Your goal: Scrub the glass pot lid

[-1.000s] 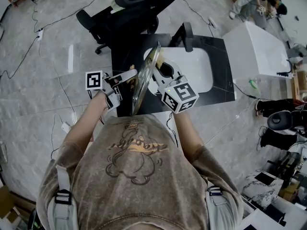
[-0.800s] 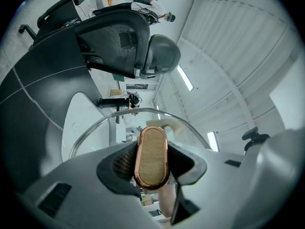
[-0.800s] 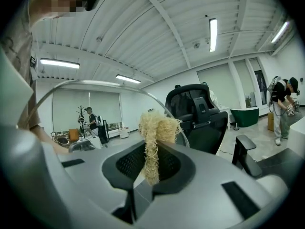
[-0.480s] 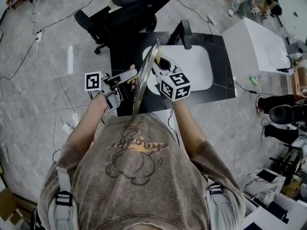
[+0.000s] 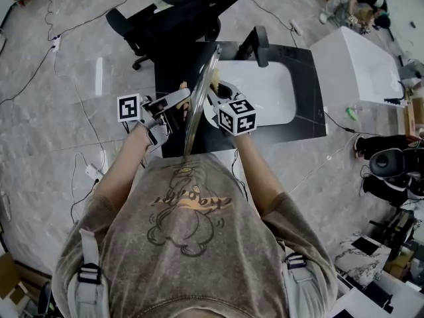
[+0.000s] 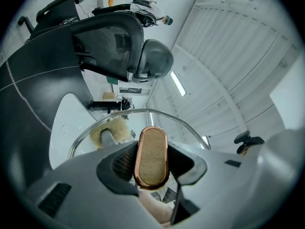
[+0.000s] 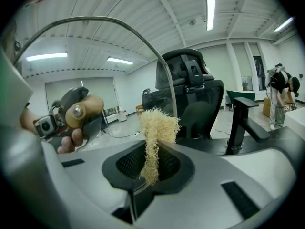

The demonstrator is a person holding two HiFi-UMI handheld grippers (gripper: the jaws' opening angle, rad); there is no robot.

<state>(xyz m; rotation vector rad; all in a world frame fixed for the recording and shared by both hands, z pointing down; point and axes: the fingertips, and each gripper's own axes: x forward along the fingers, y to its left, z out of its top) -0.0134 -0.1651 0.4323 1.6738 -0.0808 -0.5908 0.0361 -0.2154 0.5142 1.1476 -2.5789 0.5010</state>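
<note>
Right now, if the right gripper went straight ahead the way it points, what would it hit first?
Probably the glass pot lid, held up just ahead; the loofah scrubber in the jaws of the right gripper would reach it first. Whether they already touch is unclear.

We find no readable words or numbers, only coded markers and a blurred print
We see black-and-white square patterns on the marker cube (image 5: 130,108) of the left gripper (image 5: 177,103) and on the marker cube (image 5: 237,116) of the right gripper (image 5: 213,98), none of them letters or digits; the person's shirt (image 5: 189,257) carries a cartoon print (image 5: 189,207), and the small marks above it are too blurred for us to read
</note>
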